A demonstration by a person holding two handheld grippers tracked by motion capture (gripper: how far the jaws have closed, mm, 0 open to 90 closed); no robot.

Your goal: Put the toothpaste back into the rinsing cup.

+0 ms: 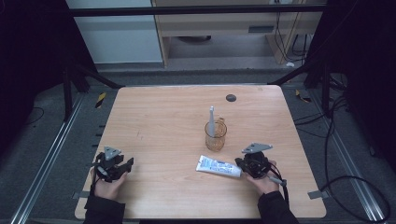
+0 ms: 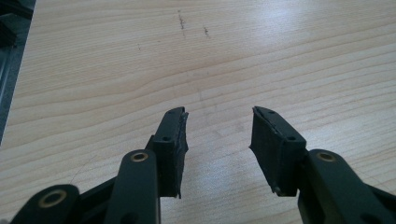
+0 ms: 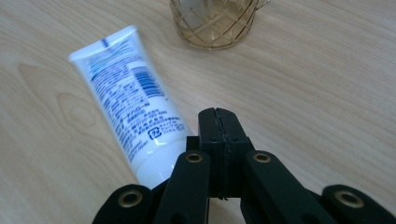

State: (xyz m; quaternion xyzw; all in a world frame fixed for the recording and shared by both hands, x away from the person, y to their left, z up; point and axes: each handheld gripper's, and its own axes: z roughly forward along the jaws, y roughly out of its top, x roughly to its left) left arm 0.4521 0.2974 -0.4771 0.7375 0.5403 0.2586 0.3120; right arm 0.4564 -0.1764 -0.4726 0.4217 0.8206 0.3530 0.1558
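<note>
Tongs first: our right tongs (image 3: 219, 116) are clenched on nothing, pads pressed together just beside the cap end of the toothpaste tube (image 3: 126, 98), which lies flat on the worktop (image 1: 154, 121). Our left tongs (image 2: 218, 140) stand released over bare wood, well apart from everything else. Near the tube's far end sits an amber glass cup (image 1: 215, 135) with a toothbrush (image 1: 211, 119) standing in it. We judge the work barely begun: the tube is not yet gripped or lifted, and the right tongs would have to open before taking it.
</note>
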